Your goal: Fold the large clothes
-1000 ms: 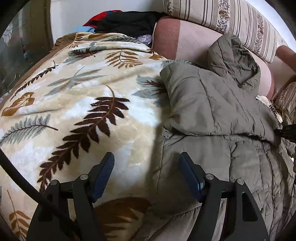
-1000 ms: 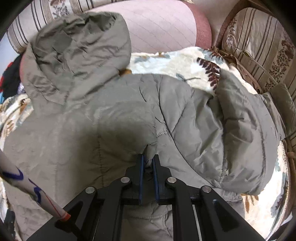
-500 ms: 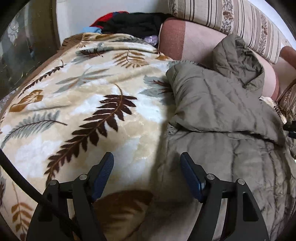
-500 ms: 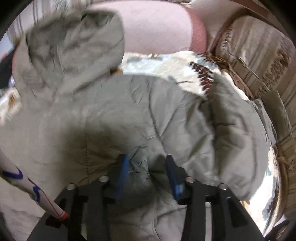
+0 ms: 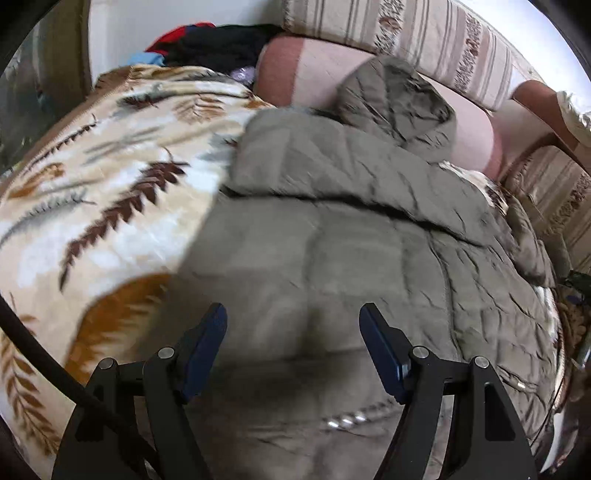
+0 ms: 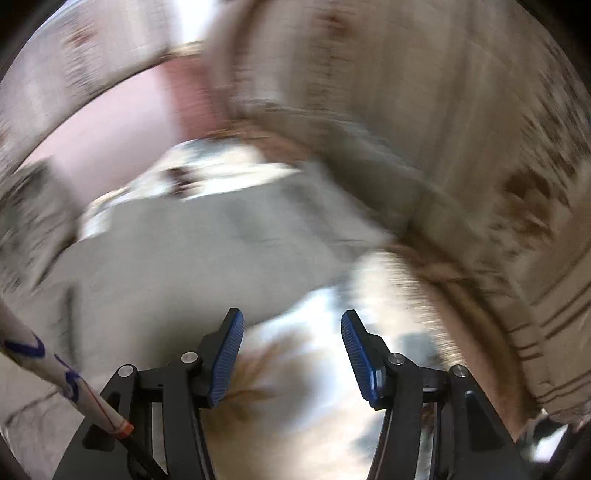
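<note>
- Jacket (image 5: 351, 229), olive and quilted, lies spread on the leaf-print blanket (image 5: 92, 206), hood against the pink bolster (image 5: 306, 70).
- Left tongs (image 5: 293, 343) hover apart above the jacket, gripping nothing.
- Right tongs (image 6: 291, 343) are opening, empty, over blanket beside the jacket's edge (image 6: 184, 258).

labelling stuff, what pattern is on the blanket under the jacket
Cream with brown and grey fern leaves, clearest in the left wrist view: blanket.

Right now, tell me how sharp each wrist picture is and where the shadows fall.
Left wrist view: moderate motion blur, strongest on the near part of the jacket; hood and striped sofa back fairly crisp; a dark shadow lies on the jacket between the left gripper's jaws. Right wrist view: heavy smear throughout; only the right gripper is sharp, its jaws opening over the blanket.
</note>
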`<state>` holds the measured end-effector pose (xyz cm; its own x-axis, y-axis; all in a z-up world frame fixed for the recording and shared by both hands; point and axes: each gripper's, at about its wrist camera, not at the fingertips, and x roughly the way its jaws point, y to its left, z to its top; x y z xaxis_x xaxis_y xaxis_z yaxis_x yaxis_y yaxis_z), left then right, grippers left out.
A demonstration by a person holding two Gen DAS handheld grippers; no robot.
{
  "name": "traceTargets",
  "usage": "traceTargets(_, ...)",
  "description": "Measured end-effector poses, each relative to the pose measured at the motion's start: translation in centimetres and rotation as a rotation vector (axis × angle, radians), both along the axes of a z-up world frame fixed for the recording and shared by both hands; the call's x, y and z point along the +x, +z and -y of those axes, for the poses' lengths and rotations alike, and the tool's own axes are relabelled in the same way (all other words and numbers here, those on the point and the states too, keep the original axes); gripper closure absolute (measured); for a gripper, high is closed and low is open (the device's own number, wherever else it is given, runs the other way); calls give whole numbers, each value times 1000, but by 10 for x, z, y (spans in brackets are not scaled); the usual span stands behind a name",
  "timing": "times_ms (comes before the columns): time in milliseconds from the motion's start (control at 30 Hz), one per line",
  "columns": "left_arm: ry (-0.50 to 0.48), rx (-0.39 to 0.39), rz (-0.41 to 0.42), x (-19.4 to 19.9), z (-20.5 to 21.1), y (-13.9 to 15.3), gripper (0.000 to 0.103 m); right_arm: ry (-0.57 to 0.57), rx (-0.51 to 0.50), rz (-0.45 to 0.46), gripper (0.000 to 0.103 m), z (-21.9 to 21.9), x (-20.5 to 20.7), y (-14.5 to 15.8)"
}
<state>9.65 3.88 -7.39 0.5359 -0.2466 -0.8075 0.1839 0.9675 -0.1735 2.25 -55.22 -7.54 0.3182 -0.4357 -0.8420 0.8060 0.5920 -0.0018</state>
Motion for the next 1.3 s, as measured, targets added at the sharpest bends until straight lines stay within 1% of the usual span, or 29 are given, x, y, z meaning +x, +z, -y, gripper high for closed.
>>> traceTargets(33,-2,6,0,-1,5,-2,30,-28,-4,-6,44,17,-7,-4)
traceTargets(100,-3,35,-6,-3,16,-8,30,-51,3,-6,44,39,-13,-9)
traceTargets(167,-8,45,-18,-3,23,-11,30,-61,5,2,44,56,-14,-10)
traceTargets(333,-19,111,-21,-5,39,-11,30,-46,-9,13,44,91,7,-13)
traceTargets(433,-21,138,-20,-6,45,-9,30,-59,-25,0,44,107,20,-22)
traceTargets(500,-16,146,-21,-6,46,-8,30,-51,-49,-12,49,111,32,-26)
traceTargets(533,-12,148,-21,-5,47,-7,30,-25,-51,-22,64,111,39,-28)
traceTargets(567,-11,151,-22,-5,47,-7,30,-15,-52,-43,84,112,44,-30)
traceTargets(600,-10,153,-21,-5,48,-7,30,-9,-62,-64,87,111,48,-30)
traceTargets(633,-12,155,-19,-6,49,-6,30,-6,-66,-57,89,110,48,-27)
traceTargets(700,-18,156,-11,-8,49,-5,30,-5,-61,-19,91,108,43,-14)
traceTargets(733,-21,154,-8,-9,49,-4,30,6,-53,24,91,104,39,-1)
traceTargets(800,-24,145,-6,-11,48,-3,30,36,-50,80,92,93,34,19)
traceTargets(833,-23,137,-5,-12,47,-2,30,70,-58,115,92,81,34,37)
traceTargets(933,-16,115,4,-17,41,3,30,171,-78,188,92,46,40,77)
traceTargets(1033,-5,100,20,-22,33,9,30,310,-53,283,92,-5,50,116)
traceTargets(1067,0,94,25,-24,30,11,30,341,-40,300,92,-16,54,121)
traceTargets(1133,11,85,35,-27,23,15,30,443,9,337,92,-58,64,133)
traceTargets(1200,24,76,44,-30,15,19,30,512,57,352,92,-86,70,135)
traceTargets(1267,35,67,52,-31,8,22,30,597,137,358,92,-126,79,127)
traceTargets(1300,41,64,54,-31,5,22,30,623,165,356,92,-139,81,121)
